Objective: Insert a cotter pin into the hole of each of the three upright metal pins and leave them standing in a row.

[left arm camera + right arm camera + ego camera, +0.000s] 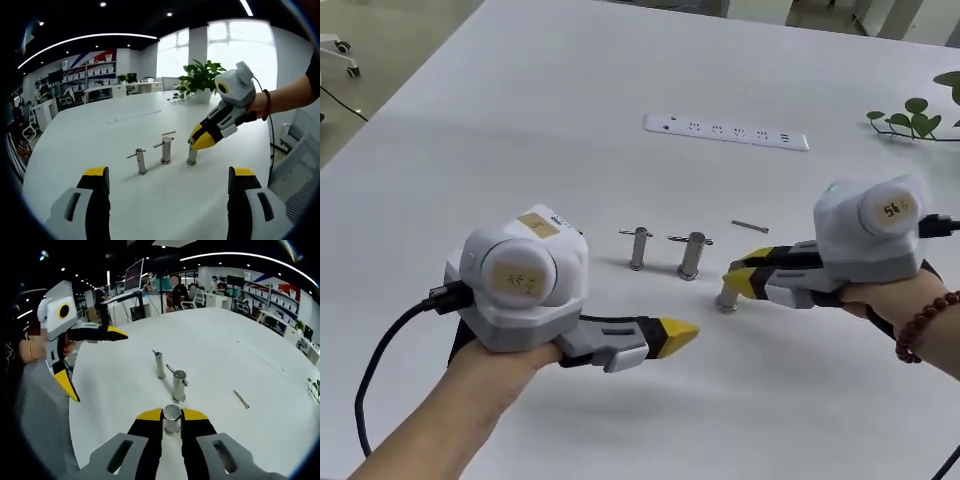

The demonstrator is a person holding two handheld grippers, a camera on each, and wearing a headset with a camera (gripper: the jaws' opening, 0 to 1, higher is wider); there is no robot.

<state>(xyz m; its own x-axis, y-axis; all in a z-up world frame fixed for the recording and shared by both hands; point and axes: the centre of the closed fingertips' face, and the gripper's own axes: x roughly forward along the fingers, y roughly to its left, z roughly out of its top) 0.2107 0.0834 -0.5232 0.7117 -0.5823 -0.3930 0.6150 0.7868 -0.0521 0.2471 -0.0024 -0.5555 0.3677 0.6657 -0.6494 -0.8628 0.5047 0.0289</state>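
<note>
While left hand-held gripper (168, 174) wide open, right hand-held gripper (172, 415) tight around metal pin (172, 425).

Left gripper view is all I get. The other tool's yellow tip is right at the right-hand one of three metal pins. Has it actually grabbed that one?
Observer: Yes. In the right gripper view the right tool is shut on that pin, with a jaw on each side.
Operator: Does it have a little cross piece through it, like the other two?
Observer: None shows sticking out of it there, though the jaws cover its sides.
Operator: And the thin stick behind the middle one?
Observer: In the head view that is a loose cotter pin, lying flat on the table, apart from the row.
</note>
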